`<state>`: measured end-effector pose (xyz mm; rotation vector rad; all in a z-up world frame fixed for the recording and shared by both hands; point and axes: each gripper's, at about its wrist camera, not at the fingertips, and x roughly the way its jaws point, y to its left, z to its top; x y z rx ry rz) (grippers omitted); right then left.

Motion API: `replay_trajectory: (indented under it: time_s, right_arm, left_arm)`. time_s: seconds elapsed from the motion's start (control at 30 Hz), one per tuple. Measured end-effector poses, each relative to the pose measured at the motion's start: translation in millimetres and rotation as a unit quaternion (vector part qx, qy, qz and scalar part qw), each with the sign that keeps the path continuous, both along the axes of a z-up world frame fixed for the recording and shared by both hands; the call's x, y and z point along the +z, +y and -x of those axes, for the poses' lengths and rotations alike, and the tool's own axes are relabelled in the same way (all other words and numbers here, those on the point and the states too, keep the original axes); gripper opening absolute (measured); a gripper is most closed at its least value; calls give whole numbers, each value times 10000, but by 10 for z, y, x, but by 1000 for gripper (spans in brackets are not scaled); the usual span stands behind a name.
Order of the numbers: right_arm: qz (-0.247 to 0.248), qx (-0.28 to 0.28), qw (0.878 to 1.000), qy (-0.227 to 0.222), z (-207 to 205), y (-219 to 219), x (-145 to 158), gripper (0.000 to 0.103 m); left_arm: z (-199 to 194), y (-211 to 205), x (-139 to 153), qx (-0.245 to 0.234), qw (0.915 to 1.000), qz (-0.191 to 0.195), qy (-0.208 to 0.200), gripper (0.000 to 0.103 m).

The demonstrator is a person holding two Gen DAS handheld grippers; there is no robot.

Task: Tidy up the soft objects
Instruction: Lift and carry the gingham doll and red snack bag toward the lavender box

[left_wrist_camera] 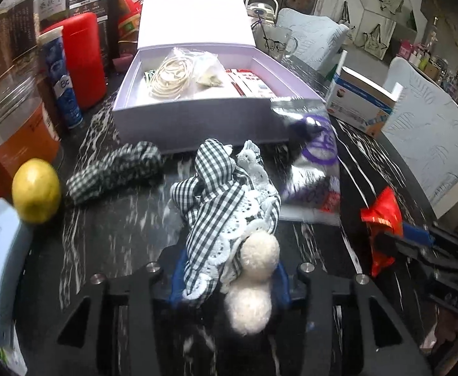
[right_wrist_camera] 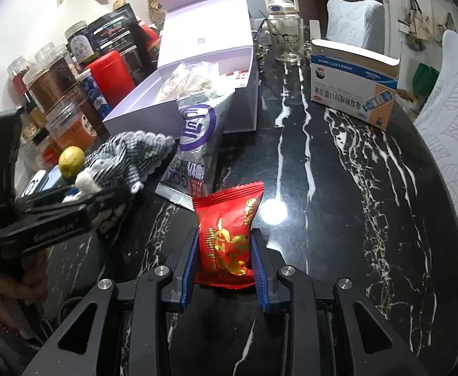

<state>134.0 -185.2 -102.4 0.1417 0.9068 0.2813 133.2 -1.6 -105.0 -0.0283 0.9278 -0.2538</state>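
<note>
My left gripper is shut on a black-and-white gingham cloth with white lace and two cream pompoms, held just above the black marble table. It also shows in the right wrist view. A second gingham piece lies on the table to its left. My right gripper is shut on a red snack packet, also seen in the left wrist view. The open lilac box stands ahead, with cords and packets inside.
A silver-purple pouch leans on the box's right front corner. Jars, a red canister and a lemon crowd the left. A blue-white carton and a glass mug stand at the right back.
</note>
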Motion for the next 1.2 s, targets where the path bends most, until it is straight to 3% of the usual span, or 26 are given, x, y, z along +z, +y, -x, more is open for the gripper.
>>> replay_trajectory:
  time_s: [0.33,0.6,0.77,0.9,0.97,1.13,1.2]
  right_arm:
    - [129,209,9997,43,258,79,27,31]
    - [220,337,9991,106,414,108,20,31]
    - [274,316,9990,154,419,122,-20,31]
    - [438,305,9985,153,403,172,-29,34]
    - [538,280,9979,206,380,201,-68,43]
    - [629,185,9978,102,379,207,-99,45]
    - [667,193,9976,54,380,221,-101,45]
  left_arm:
    - [616,118,67,-217,9997,-50,101,44]
    - [748,122,-70,-367,9987,-41,340,49]
    - [761,101,-111,-390,9990,-110,185,55]
    - [755,27,-149,-390,9982,-452,39,62]
    - [757,-6,-169,-411,9976,-547,-78,68]
    - [722,30,-178,-287,9982,-484,-204,68]
    - [724,40,-175,-253,9982,-472,-281,59]
